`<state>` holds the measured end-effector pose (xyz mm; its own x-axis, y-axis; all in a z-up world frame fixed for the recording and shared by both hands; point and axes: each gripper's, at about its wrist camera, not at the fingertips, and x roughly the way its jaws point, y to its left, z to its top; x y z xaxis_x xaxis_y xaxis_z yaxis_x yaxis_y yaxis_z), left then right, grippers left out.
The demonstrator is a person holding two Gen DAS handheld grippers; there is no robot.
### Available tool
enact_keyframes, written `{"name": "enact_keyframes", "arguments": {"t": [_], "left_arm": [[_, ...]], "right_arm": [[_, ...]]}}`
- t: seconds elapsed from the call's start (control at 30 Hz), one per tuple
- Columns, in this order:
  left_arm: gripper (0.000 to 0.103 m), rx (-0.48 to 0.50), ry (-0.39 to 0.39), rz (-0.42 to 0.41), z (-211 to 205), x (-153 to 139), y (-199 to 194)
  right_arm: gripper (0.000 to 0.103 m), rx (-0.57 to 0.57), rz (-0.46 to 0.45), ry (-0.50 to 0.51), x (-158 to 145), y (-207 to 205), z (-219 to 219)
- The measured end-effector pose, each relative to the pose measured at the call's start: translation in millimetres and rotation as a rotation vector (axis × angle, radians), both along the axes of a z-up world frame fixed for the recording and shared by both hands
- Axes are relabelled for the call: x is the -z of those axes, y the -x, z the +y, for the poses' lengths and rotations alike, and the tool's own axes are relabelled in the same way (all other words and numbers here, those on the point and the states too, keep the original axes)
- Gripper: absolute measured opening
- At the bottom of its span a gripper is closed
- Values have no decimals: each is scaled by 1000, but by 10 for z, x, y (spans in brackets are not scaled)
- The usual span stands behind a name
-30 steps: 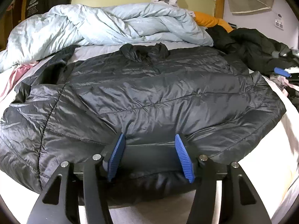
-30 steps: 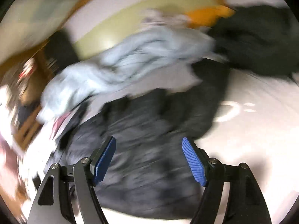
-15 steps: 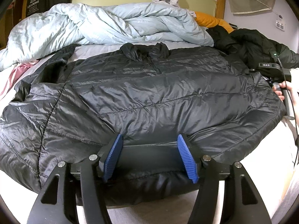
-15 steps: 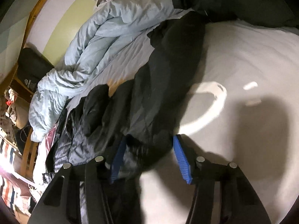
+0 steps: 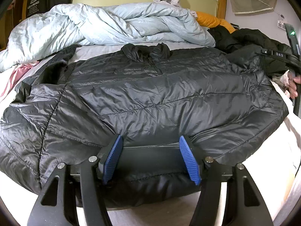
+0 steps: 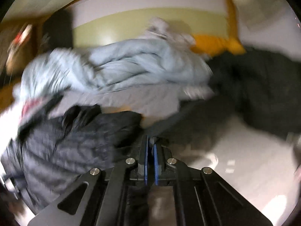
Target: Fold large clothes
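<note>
1. A dark quilted jacket (image 5: 154,98) lies spread flat over the bed (image 5: 270,162), filling the middle of the left wrist view, its collar toward the top centre.
2. The left tongs (image 5: 150,158) sit at the bottom centre with their blue pads apart; the jacket's near hem lies between them and the pads do not press it.
3. The right tongs (image 6: 150,160), bottom centre of the blurred right wrist view, have just been closing and now stand together, pinching a thin dark fold of the jacket (image 6: 79,141).
4. In the left wrist view a hand (image 5: 293,86) holds the right tool at the right edge, by the jacket's right side.
5. A pale blue duvet (image 5: 105,26) is heaped across the upper part, with an orange cloth (image 5: 212,20) and another dark coat (image 5: 250,39) at upper right.
</note>
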<state>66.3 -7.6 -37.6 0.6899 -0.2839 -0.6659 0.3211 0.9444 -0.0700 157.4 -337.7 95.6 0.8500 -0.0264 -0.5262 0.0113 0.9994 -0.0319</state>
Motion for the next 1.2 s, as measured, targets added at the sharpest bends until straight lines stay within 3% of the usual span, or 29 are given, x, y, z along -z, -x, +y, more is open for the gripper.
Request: {"name": "enact_keyframes", "arguments": {"t": [0.07,0.17,0.23,0.33,0.43,0.5,0.6,0.7,0.83,0.93,1.03,1.1,1.2], "left_arm": [[62,0,0,0,-3,2,1],[62,-1,-1,-1,-3,1,1],[63,-1,-2,-2,4,-3,5],[63,-2,-1,-2,11,-6,10],[63,-3,-2,-2,6,-6,9],[63,-3,-1,-2,4,-5,9],[64,-4,-2,-2,-2,-5,8],[64,-4,-2,-2,-2,-4,8],[64,-5,-3,-3,-1,-5,7],[65,-4,-2,-2,-1,-4,8],[65,-4,-2,-2,0,-5,8],[65,-4,-2,-2,2,-4,9],[65,-3,-1,-1,1,-4,10]], "right_arm": [[6,-66,18,81,52,18,293],[6,-152,123,133,303,-98,657],[6,-194,268,86,521,-228,771],[10,-214,298,11,560,-162,724],[27,-231,260,-126,365,24,521],[46,-237,199,-219,215,162,328],[52,-181,55,-343,-87,365,-96],[54,1,-42,-397,-249,479,-622],[54,308,39,-318,3,406,-1231],[54,414,146,-341,366,231,-1628],[54,412,206,-462,639,79,-1894],[53,349,228,-596,850,-23,-1992],[43,294,239,-629,1007,-142,-1906]]}}
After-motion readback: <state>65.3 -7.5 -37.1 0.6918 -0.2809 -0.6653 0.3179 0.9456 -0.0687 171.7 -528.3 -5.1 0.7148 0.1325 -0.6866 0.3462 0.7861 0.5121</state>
